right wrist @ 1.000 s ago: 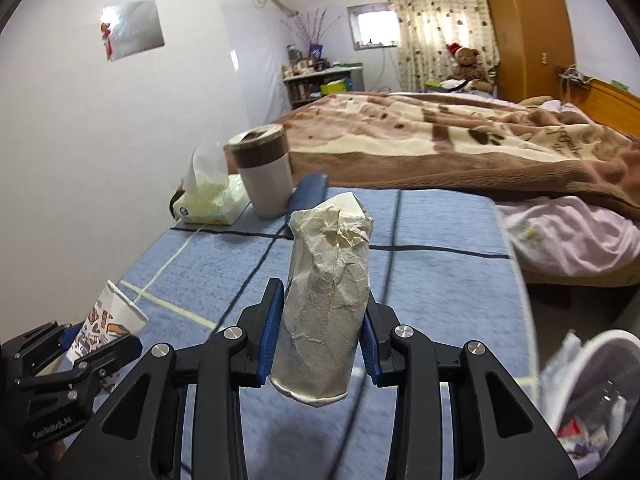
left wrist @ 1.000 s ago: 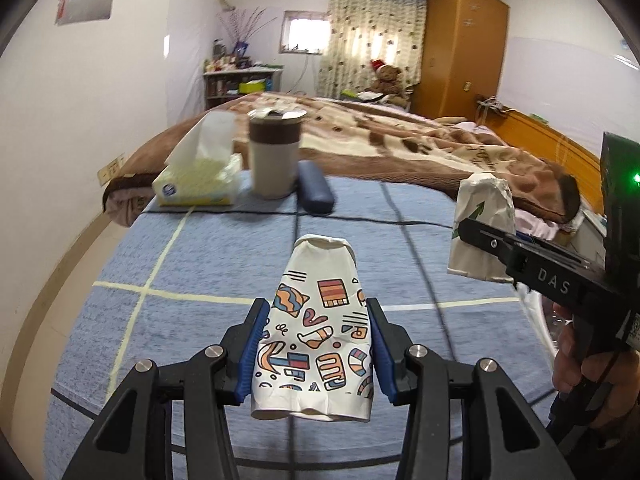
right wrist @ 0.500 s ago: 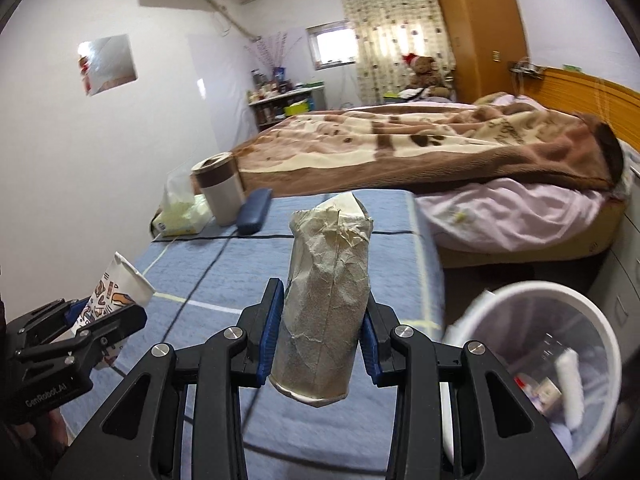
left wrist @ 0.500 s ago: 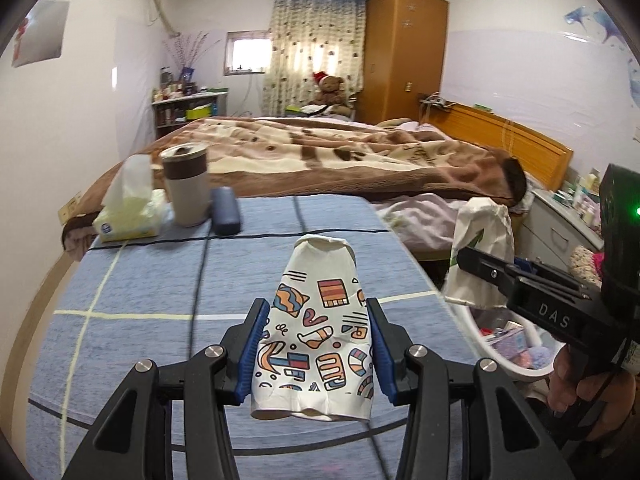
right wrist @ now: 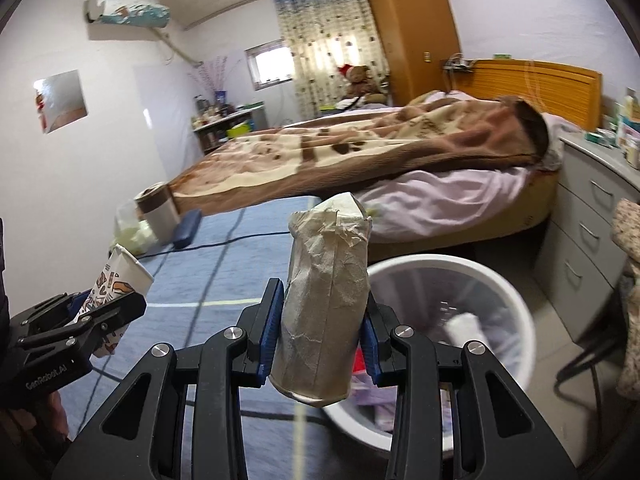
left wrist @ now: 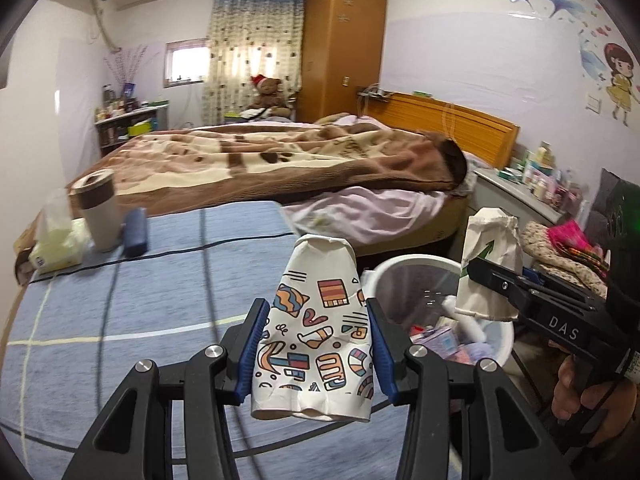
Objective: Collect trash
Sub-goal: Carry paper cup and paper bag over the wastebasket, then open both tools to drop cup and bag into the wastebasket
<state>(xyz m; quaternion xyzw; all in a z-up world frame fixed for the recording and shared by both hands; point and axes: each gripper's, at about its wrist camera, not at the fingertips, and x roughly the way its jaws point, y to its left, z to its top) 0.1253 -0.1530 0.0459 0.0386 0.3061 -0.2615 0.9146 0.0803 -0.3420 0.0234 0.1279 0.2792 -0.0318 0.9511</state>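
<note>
My left gripper (left wrist: pixel 316 350) is shut on a crushed patterned paper cup (left wrist: pixel 316 336), held over the blue tablecloth (left wrist: pixel 160 280) near its right edge. My right gripper (right wrist: pixel 320 340) is shut on a crumpled grey-brown paper cup (right wrist: pixel 324 304), held at the near left rim of the white trash bin (right wrist: pixel 500 292). In the left wrist view the right gripper (left wrist: pixel 492 280) and its cup (left wrist: pixel 490 264) hang over the bin (left wrist: pixel 416 268), which holds several pieces of trash. The left gripper with its cup (right wrist: pixel 116 288) shows at the left of the right wrist view.
At the table's far left stand a tissue pack (left wrist: pixel 56 244), a lidded tumbler (left wrist: pixel 98 208) and a dark blue case (left wrist: pixel 135 232). A bed with a brown blanket (left wrist: pixel 280 160) lies behind. A grey drawer unit (right wrist: pixel 588 232) stands right of the bin.
Both grippers have swung to the right with their cups held. The trash bin has come into view, and the right gripper now hangs at its rim.
</note>
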